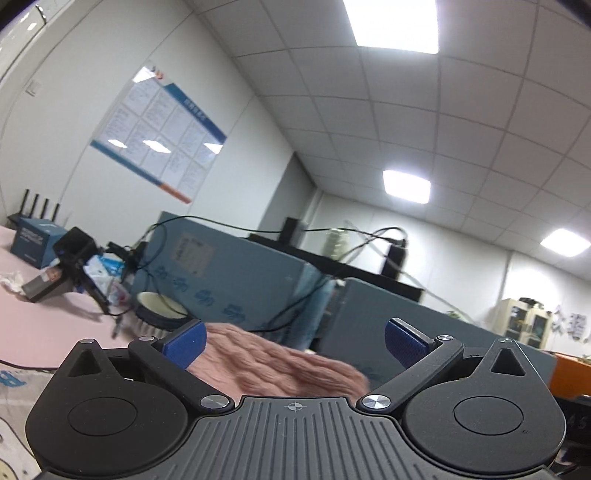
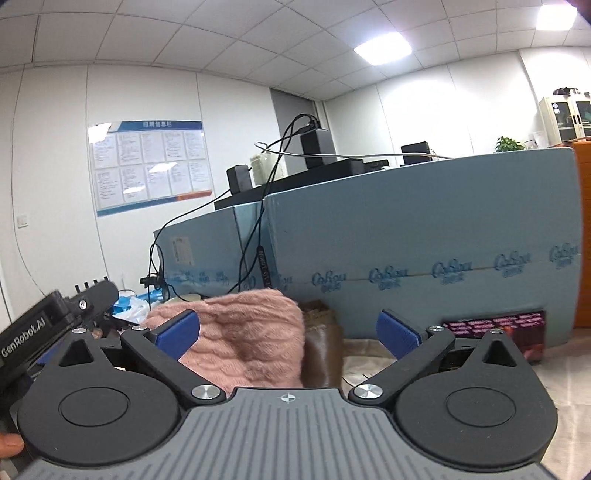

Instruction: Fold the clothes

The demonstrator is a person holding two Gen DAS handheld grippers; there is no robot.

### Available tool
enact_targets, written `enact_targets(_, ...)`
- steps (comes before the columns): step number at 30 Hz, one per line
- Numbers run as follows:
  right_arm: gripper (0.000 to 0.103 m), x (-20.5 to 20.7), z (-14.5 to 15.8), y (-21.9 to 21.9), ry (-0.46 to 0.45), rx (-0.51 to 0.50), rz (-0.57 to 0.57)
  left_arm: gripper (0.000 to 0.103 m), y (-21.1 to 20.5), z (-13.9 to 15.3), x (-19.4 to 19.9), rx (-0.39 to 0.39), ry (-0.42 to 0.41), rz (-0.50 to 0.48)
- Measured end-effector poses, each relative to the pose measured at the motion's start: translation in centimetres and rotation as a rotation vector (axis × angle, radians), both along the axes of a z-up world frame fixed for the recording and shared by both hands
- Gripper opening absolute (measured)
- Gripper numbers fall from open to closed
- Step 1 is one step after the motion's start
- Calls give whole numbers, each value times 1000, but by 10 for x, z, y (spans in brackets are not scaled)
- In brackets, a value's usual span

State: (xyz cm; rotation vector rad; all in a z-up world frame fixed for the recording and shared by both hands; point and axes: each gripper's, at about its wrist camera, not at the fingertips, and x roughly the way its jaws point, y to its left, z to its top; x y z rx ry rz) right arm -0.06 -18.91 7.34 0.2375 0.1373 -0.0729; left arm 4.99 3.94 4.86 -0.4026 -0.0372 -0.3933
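one pink knit garment bunched low ahead of two blue foam boards, left gripper spread wide, right gripper spread wide, neither grasping cloth, one brown garment just beside the pink one

Room was bright & even, lit by ceiling panels that blew out to pure white in both views. Glare patches sat on the wall poster. Strong fisheye bend: walls & ceiling grid curved toward edges, dark vignette in corners. Left view was tilted w/ motion blur on the pink garment; right view sharper. Shadows soft, faint.
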Motion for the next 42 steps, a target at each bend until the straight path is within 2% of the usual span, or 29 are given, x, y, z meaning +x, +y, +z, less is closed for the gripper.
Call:
enact_targets(3, 103, -10, -8, -4, 5, 17, -4, 103, -6, -3, -15, -14, -34, -31)
enact_targets(5, 103, -16, -13, -7, 9, 28, -7, 103, -11, -7, -23, 0, -48, -12)
enact_targets(8, 103, -24, -22, -10, 18, 40, -17, 103, -21, -15, -28, 55, -5, 38)
enact_targets(13, 103, -19, -46, -11, 45, 27, -77, 103, -33, -39, -27, 151, 86, 203)
enact_targets(17, 103, -14, -64, -10, 16, -39, -104, 103, -41, -51, -25, 251, 100, 309)
enact_targets(19, 103, -15, -72, -9, -22, -64, -127, 103, -46, -52, -29, 278, 71, 313)
enact_targets(23, 103, -14, -82, -16, -54, -40, -112, 103, -59, -56, -30, 335, 40, 317)
enact_targets(29, 103, -16, -84, -16, -68, -40, -144, 103, -61, -57, -30, 343, 38, 312)
enact_targets(36, 103, -22, -82, -6, -121, -151, -215, 103, -65, -58, -32, 368, 25, 312)
enact_targets(42, 103, -20, -82, 2, -125, -199, -184, 103, -66, -57, -33, 374, 28, 322)
